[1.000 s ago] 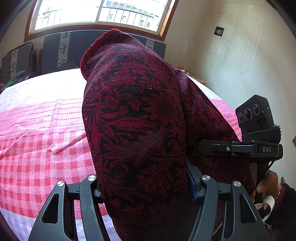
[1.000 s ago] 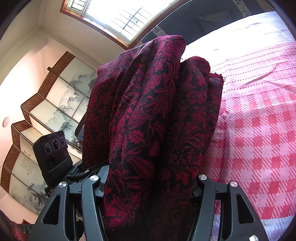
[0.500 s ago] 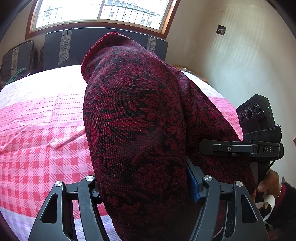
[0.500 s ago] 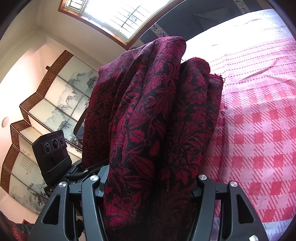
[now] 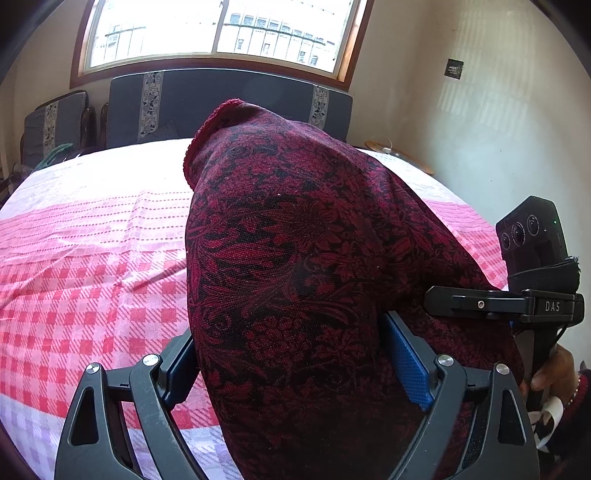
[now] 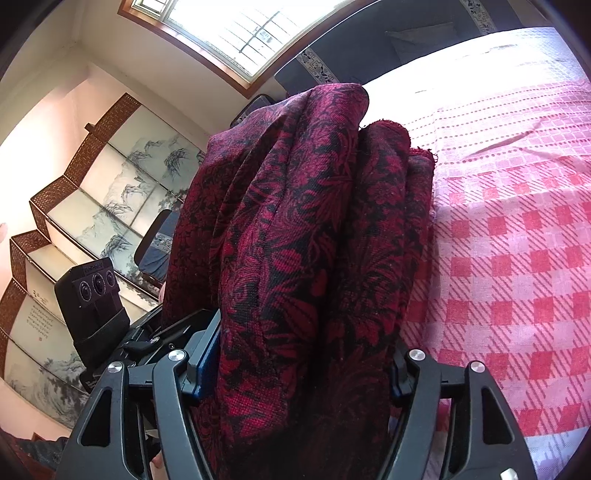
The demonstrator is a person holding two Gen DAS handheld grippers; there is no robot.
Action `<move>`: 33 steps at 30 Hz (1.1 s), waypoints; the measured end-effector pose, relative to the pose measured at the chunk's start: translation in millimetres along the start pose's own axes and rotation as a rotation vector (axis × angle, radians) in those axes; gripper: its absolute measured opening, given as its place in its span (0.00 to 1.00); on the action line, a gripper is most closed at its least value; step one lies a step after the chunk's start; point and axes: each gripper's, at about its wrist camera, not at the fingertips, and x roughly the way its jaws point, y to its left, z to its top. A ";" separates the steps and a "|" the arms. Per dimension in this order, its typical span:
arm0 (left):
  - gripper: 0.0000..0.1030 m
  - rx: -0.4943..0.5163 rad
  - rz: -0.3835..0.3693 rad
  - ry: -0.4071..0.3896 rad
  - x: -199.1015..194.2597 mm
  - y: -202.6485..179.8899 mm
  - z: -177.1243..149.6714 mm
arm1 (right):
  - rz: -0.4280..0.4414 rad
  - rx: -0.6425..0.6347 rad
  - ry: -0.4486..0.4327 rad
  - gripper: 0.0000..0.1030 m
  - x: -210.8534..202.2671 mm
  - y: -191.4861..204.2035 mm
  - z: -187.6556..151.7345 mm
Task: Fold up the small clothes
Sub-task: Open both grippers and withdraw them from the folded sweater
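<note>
Below, a pink checked bedspread (image 5: 92, 295) — window (image 5: 218, 33), dark headboard (image 5: 229, 103) beyond.

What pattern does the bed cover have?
Pink-and-white checks on the bed cover, turning to dotted stripes farther away; clearest in the right wrist view.

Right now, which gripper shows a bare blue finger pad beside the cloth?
The left gripper: its right-side blue pad lies exposed against the red floral cloth. The right gripper's pads are mostly buried.

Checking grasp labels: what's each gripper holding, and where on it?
Both hold one dark red patterned cloth: left gripper and right gripper each clamp a bunched fold.
</note>
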 end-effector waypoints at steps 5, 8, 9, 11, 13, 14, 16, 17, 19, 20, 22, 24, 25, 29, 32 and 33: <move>0.91 0.030 0.122 -0.072 -16.3 -6.9 -2.6 | -0.087 -0.077 -0.079 0.67 -25.7 22.2 -11.7; 0.91 0.118 0.281 -0.185 -34.2 -22.0 -4.8 | -0.134 -0.137 -0.157 0.67 -49.3 40.8 -22.4; 0.93 0.145 0.322 -0.211 -38.2 -28.7 -5.3 | -0.157 -0.155 -0.189 0.68 -57.7 47.0 -26.0; 0.95 0.176 0.365 -0.242 -45.4 -39.1 -4.2 | -0.189 -0.187 -0.244 0.71 -72.6 59.2 -33.5; 0.96 0.184 0.387 -0.265 -53.3 -46.4 -2.9 | -0.232 -0.221 -0.293 0.79 -84.2 72.1 -40.8; 0.97 0.188 0.399 -0.276 -57.0 -49.9 -1.9 | -0.256 -0.240 -0.316 0.80 -88.6 79.0 -44.8; 1.00 0.201 0.433 -0.299 -64.6 -59.9 -0.9 | -0.300 -0.284 -0.360 0.87 -96.9 93.6 -52.3; 1.00 0.206 0.444 -0.311 -69.3 -62.8 -0.1 | -0.320 -0.303 -0.384 0.89 -101.3 100.0 -54.1; 1.00 0.205 0.444 -0.320 -77.2 -67.3 1.9 | -0.351 -0.335 -0.428 0.95 -106.6 112.4 -58.6; 1.00 0.199 0.431 -0.321 -78.6 -67.2 5.9 | -0.361 -0.352 -0.439 0.95 -107.8 117.3 -60.7; 1.00 0.178 0.425 -0.334 -85.2 -71.9 8.0 | -0.375 -0.374 -0.455 0.97 -110.6 125.1 -63.5; 1.00 0.161 0.424 -0.352 -92.7 -72.7 11.4 | -0.379 -0.388 -0.474 0.98 -115.4 131.6 -67.2; 1.00 0.155 0.422 -0.364 -96.7 -72.7 12.2 | -0.377 -0.394 -0.479 0.98 -117.6 134.2 -68.4; 1.00 0.153 0.419 -0.379 -104.9 -75.2 14.0 | -0.381 -0.410 -0.483 0.99 -119.4 138.6 -70.0; 1.00 0.154 0.414 -0.381 -106.5 -76.4 14.6 | -0.381 -0.405 -0.477 0.99 -113.4 138.2 -69.4; 1.00 0.154 0.408 -0.378 -106.6 -76.6 14.4 | -0.380 -0.403 -0.474 0.99 -113.2 138.2 -69.8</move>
